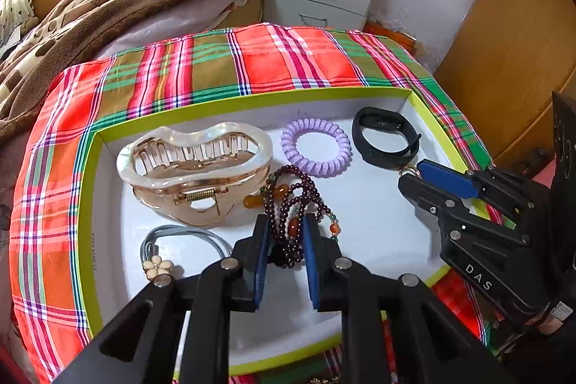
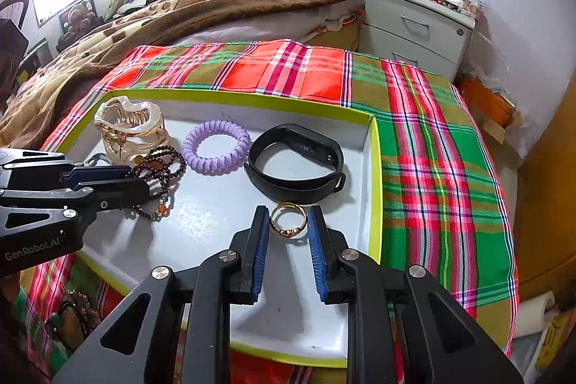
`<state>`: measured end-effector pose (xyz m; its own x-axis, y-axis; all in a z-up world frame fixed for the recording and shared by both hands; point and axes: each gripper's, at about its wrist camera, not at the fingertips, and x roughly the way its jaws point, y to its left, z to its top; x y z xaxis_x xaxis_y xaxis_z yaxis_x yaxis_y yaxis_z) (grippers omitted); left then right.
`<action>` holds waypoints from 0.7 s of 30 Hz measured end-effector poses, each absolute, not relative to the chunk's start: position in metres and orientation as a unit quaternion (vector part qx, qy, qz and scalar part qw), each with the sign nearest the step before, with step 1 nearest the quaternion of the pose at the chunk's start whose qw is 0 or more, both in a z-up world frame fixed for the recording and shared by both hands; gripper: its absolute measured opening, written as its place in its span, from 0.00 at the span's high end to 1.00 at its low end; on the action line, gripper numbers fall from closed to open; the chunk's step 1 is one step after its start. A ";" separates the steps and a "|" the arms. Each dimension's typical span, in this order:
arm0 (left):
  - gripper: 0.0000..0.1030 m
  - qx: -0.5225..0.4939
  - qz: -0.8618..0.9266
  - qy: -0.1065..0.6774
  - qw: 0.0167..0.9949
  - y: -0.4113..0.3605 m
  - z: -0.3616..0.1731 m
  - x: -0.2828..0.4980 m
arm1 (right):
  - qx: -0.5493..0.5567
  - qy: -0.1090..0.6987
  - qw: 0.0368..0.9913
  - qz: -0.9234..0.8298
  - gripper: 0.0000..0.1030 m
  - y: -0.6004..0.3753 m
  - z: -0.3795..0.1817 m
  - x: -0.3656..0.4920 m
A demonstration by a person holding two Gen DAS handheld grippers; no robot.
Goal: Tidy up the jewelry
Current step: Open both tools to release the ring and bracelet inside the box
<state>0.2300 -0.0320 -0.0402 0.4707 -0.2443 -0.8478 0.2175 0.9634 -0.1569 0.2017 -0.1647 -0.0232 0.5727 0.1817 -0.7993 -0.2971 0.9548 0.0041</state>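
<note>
Left wrist view: left gripper [image 1: 286,242] sits low in the tray [image 1: 90,168], jaws parted around the dark beads [image 1: 291,204]; pads look just off the strand, so released, beads lying on the tray floor right of the clip [image 1: 194,168]. Risk: a loop could snag on a blue pad when the gripper lifts and drag the beads toward the clip or the hair tie [image 1: 158,261]. The coil [image 1: 316,146] and band [image 1: 385,135] lie beyond the beads, by the tray's far wall.

Right wrist view: right gripper [image 2: 288,222] brackets the ring [image 2: 288,222], near the tray's right wall, just in front of the band. Ring nearly fills the gap; whether the pads press it or only flank it, cannot tell. Risk: thin, hard, round ring could slip or pop from the pads, roll across the smooth floor, or go over the low rim onto the cloth [image 2: 432,150]. Both grippers share the tray, so a careless move may knock them together.
</note>
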 end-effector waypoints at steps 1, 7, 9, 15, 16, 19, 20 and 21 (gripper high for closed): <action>0.80 -0.014 -0.134 0.497 0.857 -0.032 -0.040 0.230 | -0.065 0.442 0.884 0.135 0.78 -0.165 -0.023 0.202; 0.74 -0.010 -0.133 0.498 0.857 -0.033 -0.040 0.230 | -0.062 0.441 0.885 0.135 0.78 -0.165 -0.023 0.202; 0.71 -0.012 -0.134 0.498 0.857 -0.033 -0.040 0.231 | -0.060 0.442 0.885 0.136 0.78 -0.165 -0.023 0.202; 0.62 -0.014 -0.136 0.492 0.860 -0.033 -0.035 0.228 | -0.046 0.439 0.887 0.137 0.77 -0.171 -0.021 0.202; 0.62 -0.015 -0.135 0.492 0.860 -0.033 -0.035 0.228 | -0.044 0.438 0.887 0.137 0.75 -0.171 -0.020 0.202; 0.62 -0.014 -0.134 0.489 0.861 -0.032 -0.031 0.226 | -0.041 0.435 0.889 0.137 0.66 -0.172 -0.018 0.201; 0.62 -0.015 -0.135 0.489 0.862 -0.032 -0.031 0.225 | -0.039 0.433 0.890 0.137 0.65 -0.173 -0.016 0.200; 0.62 -0.015 -0.133 0.489 0.862 -0.031 -0.029 0.224 | -0.037 0.432 0.891 0.137 0.65 -0.173 -0.015 0.200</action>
<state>0.2235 -0.0314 -0.0295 0.4871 -0.2433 -0.8388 0.2145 0.9643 -0.1552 0.1996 -0.1732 -0.0154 0.5897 0.2122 -0.7793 -0.2754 0.9599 0.0529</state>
